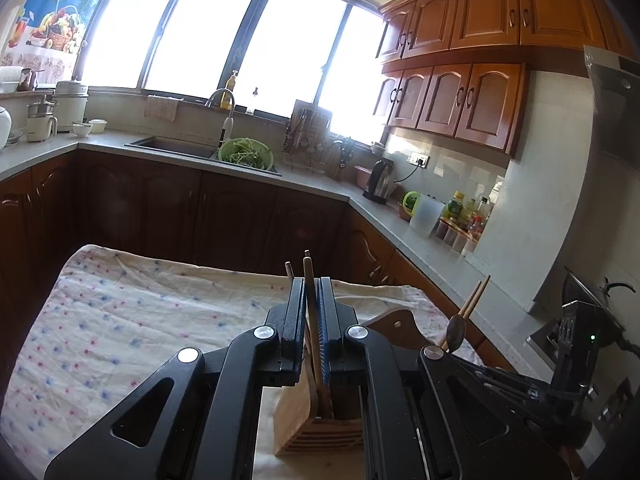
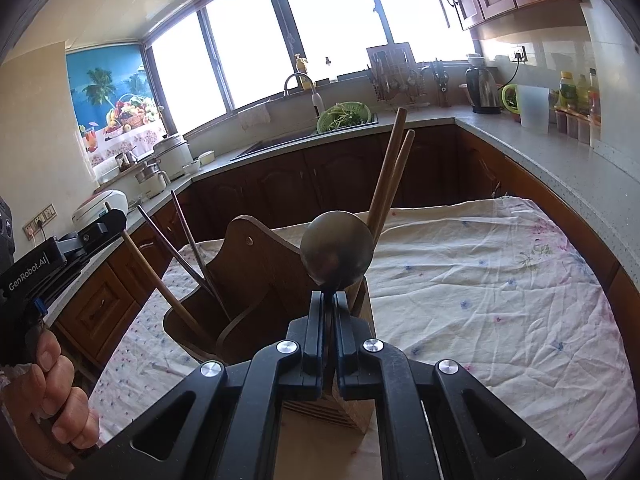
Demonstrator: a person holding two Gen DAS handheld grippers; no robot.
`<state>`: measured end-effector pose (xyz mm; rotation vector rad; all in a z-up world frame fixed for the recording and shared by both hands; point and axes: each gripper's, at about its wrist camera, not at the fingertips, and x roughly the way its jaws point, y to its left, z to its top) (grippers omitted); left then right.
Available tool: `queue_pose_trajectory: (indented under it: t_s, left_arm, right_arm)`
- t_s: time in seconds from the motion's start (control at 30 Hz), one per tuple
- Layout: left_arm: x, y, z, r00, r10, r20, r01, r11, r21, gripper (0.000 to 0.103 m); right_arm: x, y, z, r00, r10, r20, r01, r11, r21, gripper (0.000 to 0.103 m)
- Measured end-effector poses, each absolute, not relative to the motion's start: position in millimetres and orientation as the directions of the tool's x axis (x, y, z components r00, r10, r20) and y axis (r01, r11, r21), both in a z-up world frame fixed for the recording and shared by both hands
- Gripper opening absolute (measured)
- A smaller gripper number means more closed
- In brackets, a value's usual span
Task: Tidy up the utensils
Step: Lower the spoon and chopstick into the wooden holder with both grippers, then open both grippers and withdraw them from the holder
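Note:
A wooden utensil holder (image 2: 260, 280) with two compartments stands on a floral cloth; it also shows in the left wrist view (image 1: 316, 428). My left gripper (image 1: 310, 284) is shut on a brown chopstick (image 1: 310, 304) that stands in the holder's left compartment beside other chopsticks (image 2: 192, 256). My right gripper (image 2: 329, 300) is shut on the handle of a dark spoon (image 2: 337, 250), bowl up, over the right compartment. Two wooden chopsticks (image 2: 390, 168) lean out of that compartment behind the spoon.
The cloth-covered table (image 2: 480, 280) sits in a kitchen with dark cabinets (image 1: 200, 208) behind it. A counter (image 1: 408, 236) runs along the right with a kettle (image 1: 380, 182), a plastic jug (image 1: 426, 214) and bottles. A sink with a green colander (image 1: 246, 154) lies under the windows.

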<state>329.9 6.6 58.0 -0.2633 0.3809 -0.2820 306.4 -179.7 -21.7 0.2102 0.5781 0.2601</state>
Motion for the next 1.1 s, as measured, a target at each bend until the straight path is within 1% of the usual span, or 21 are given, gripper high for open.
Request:
queue_pose_trajectory:
  t_s: [0.17,0.23,0.27,0.33,0.43,0.47,0.5,0.53,0.57,0.6,0.63,0.67,0.7,0.73,0.8,0.83,1.03,1.1]
  left_arm:
    - [332,7,59,0.886,-0.316,-0.339,0.213,0.928,-0.307,0.005]
    - [334,6,59,0.880,-0.324,-0.348,0.218,0.925,-0.310,0.008]
    - [334,6,59,0.875,-0.331,-0.354,0.223,0.924,-0.312,0.011]
    - [334,4,60,0.873,-0.329,-0.360,0.222,0.926,-0.306,0.028]
    - [330,4,61,0.877,-0.324,-0.356,0.221,0.927,-0.302,0.039]
    - [329,4,61,0.876,-0.326,-0.356,0.219,0.926,-0.307,0.042]
    - [328,5,61,0.876,-0.325,-0.356,0.217,0.925,-0.312,0.048]
    - [327,6,61,0.875,-0.324,-0.358,0.214,0.925,-0.314,0.051]
    - [326,7,61,0.874,-0.324,-0.361,0.212,0.924,-0.317,0.052]
    - [324,7,61,0.873,-0.324,-0.365,0.209,0.924,-0.319,0.056]
    - [322,8,60,0.873,-0.322,-0.367,0.206,0.924,-0.321,0.060]
    - [319,10,60,0.873,-0.319,-0.368,0.202,0.925,-0.323,0.062]
    - [315,11,59,0.874,-0.315,-0.369,0.197,0.926,-0.323,0.066]
    - [312,13,58,0.875,-0.311,-0.372,0.191,0.927,-0.324,0.072]
    - [305,17,55,0.875,-0.304,-0.378,0.179,0.927,-0.330,0.076]
    - [302,19,54,0.873,-0.302,-0.383,0.175,0.927,-0.332,0.077]
    - [275,29,40,0.857,-0.281,-0.432,0.135,0.931,-0.338,0.079]
    - [265,31,34,0.851,-0.277,-0.446,0.128,0.933,-0.335,0.079]
  right_arm:
    - [308,-180,-22,0.803,0.302,-0.514,-0.181,0.945,0.272,0.004]
    - [308,-181,-22,0.800,0.306,-0.516,-0.180,0.943,0.280,0.005]
    - [309,-181,-22,0.800,0.308,-0.516,-0.180,0.942,0.283,0.006]
    - [307,-182,-20,0.803,0.307,-0.511,-0.178,0.942,0.286,0.010]
    - [304,-186,-17,0.810,0.302,-0.502,-0.169,0.941,0.293,0.011]
    - [302,-187,-16,0.813,0.297,-0.500,-0.163,0.942,0.294,0.015]
    - [301,-189,-16,0.815,0.298,-0.497,-0.161,0.940,0.299,0.021]
    - [300,-191,-15,0.816,0.301,-0.494,-0.161,0.938,0.306,0.024]
    - [299,-193,-14,0.817,0.302,-0.491,-0.158,0.937,0.313,0.029]
    - [298,-194,-14,0.819,0.302,-0.488,-0.155,0.935,0.318,0.034]
    - [296,-196,-13,0.821,0.301,-0.485,-0.153,0.934,0.322,0.034]
    - [294,-198,-12,0.823,0.301,-0.482,-0.151,0.934,0.325,0.038]
    - [291,-200,-11,0.825,0.301,-0.477,-0.150,0.932,0.330,0.046]
    - [288,-202,-10,0.829,0.301,-0.471,-0.148,0.931,0.335,0.050]
    - [280,-208,-9,0.836,0.300,-0.459,-0.144,0.927,0.345,0.073]
    - [276,-211,-8,0.840,0.302,-0.451,-0.143,0.925,0.353,0.075]
    - [247,-224,-6,0.854,0.300,-0.425,-0.137,0.918,0.373,0.082]
    - [236,-227,-6,0.856,0.298,-0.422,-0.133,0.917,0.377,0.086]
